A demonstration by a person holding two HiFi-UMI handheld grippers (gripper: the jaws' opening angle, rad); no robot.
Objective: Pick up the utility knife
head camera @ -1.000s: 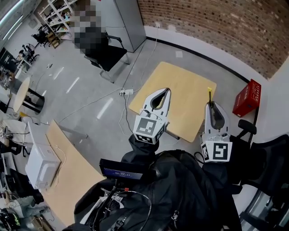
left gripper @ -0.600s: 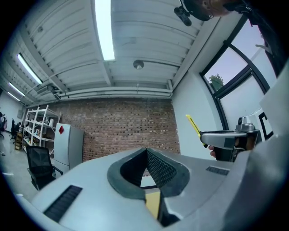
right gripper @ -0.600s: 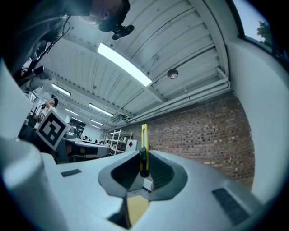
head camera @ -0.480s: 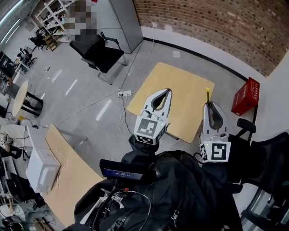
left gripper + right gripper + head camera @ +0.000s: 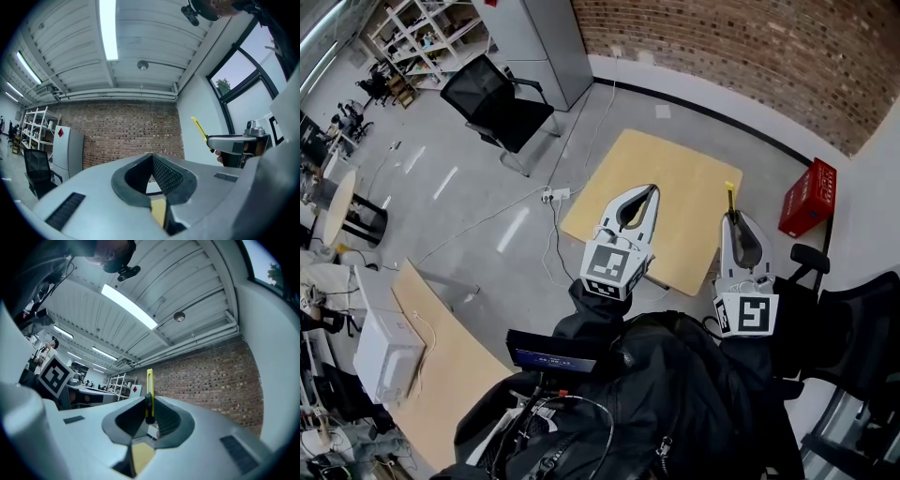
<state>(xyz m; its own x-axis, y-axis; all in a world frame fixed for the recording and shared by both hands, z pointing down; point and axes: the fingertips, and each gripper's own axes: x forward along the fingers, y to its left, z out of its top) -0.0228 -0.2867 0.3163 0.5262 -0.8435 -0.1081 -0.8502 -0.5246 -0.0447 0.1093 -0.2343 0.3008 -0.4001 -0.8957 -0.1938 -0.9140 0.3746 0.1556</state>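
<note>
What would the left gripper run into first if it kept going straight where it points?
Nothing nearby, it seems: the left gripper, jaws together and empty, aims through open air at the far brick wall. The wooden table seems to lie below its line.

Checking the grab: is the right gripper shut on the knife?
Shut: the right gripper pinches the yellow knife, which pokes out beyond its tips.

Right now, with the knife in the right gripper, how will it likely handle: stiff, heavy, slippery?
Probably stiff: the knife stands straight out of the right gripper without sagging. Likely light, being so thin. It may pivot or slip, since the fingers pinch only its lower end.
</note>
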